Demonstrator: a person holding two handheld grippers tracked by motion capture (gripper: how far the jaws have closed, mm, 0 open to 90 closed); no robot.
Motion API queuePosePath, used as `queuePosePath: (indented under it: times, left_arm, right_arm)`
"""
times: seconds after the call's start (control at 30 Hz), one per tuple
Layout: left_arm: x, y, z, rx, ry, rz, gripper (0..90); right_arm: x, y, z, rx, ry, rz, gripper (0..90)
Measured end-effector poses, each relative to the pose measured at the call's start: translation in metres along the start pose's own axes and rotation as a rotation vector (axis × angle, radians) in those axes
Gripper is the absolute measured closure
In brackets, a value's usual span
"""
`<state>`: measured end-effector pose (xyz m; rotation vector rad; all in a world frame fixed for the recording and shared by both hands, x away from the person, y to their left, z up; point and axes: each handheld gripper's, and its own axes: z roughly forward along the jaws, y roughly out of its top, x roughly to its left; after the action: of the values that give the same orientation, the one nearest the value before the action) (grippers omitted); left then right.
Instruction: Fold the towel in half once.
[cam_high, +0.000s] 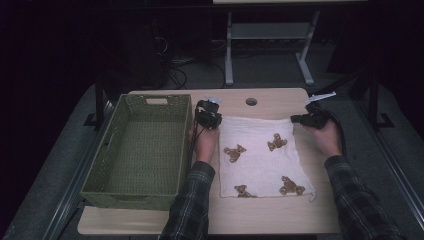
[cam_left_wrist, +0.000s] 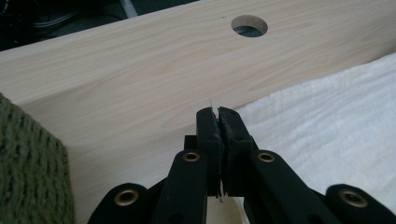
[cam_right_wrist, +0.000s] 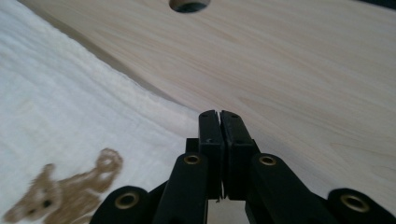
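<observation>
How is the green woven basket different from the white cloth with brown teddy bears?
The green woven basket has raised walls and cut-out handles; the white cloth with brown teddy bears lies flat. The basket is plain green, the cloth white with bear prints. The basket sits untouched at the left; both grippers meet the cloth's far corners. Both rest on the wooden table.

High view dim, surroundings black; gripper views brighter, soft-focused.

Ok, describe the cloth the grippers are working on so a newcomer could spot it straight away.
Start at the light wooden table. To the right of the green woven basket a white cloth lies flat, its two far corners at the left gripper and right gripper. It is the one soft, flat item there, printed with four small brown teddy bears.
</observation>
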<state>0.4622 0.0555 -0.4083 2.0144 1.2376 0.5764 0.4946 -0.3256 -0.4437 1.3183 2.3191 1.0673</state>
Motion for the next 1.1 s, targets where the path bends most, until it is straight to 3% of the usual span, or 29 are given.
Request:
queuePosePath:
  times: [0.27,0.47,0.77,0.93,1.1]
  left_arm:
    - [-0.009,-0.011,-0.022,-0.02,0.014,0.029,87.6]
    - [-0.017,-0.026,-0.033,-0.02,0.015,0.046,87.6]
    - [-0.028,-0.049,-0.051,-0.049,0.018,0.044,87.7]
    - [-0.034,-0.063,-0.06,-0.052,0.002,0.049,87.7]
    - [-0.038,-0.076,-0.064,-0.052,-0.02,0.043,87.7]
  right_arm:
    - [0.015,-0.005,-0.034,-0.05,0.019,-0.043,88.1]
    - [0.027,-0.021,-0.052,-0.07,0.028,-0.064,88.0]
    - [0.044,-0.046,-0.068,-0.097,0.038,-0.079,88.1]
    - [0.053,-0.059,-0.076,-0.122,0.055,-0.086,88.1]
    - [0.058,-0.072,-0.081,-0.11,0.061,-0.091,88.0]
